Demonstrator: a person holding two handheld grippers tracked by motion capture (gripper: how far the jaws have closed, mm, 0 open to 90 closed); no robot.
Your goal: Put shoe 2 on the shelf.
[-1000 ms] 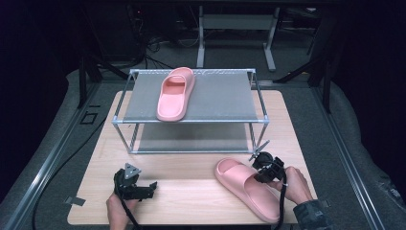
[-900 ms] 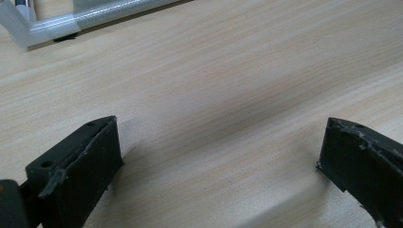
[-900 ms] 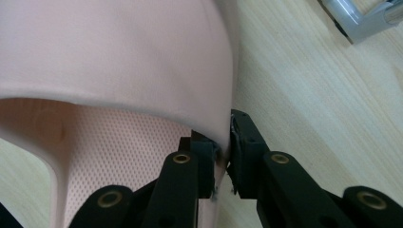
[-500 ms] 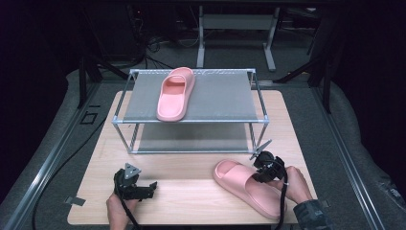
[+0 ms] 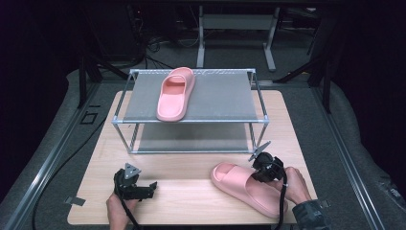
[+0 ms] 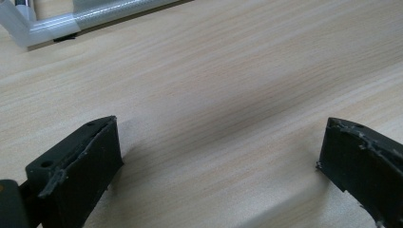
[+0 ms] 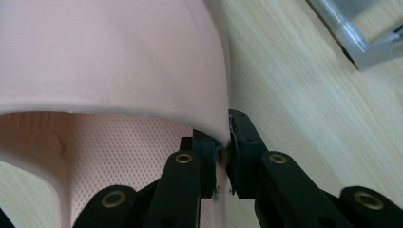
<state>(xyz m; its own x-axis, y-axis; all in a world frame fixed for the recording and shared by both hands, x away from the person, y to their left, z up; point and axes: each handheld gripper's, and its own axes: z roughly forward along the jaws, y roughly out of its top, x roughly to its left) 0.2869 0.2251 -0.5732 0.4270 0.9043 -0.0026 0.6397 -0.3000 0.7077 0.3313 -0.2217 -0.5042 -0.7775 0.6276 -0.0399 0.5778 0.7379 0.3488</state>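
Note:
A pink slipper (image 5: 239, 188) lies on the wooden table (image 5: 191, 167) at the front right, toe toward the left. My right gripper (image 5: 259, 173) is shut on the edge of its upper strap. In the right gripper view the two black jaws (image 7: 224, 142) pinch that thin pink rim (image 7: 109, 57), one inside and one outside, and they have just closed a little tighter on it. My left gripper (image 5: 151, 187) rests low at the front left, open, with bare wood between its fingers (image 6: 81, 161). A second pink slipper (image 5: 174, 93) lies on top of the metal rack (image 5: 220, 98).
The two-tier metal rack stands across the back half of the table, its lower shelf (image 5: 191, 139) bare. A rack foot (image 6: 43, 26) shows ahead of the left gripper. Dark floor, cables and frame rails surround the table.

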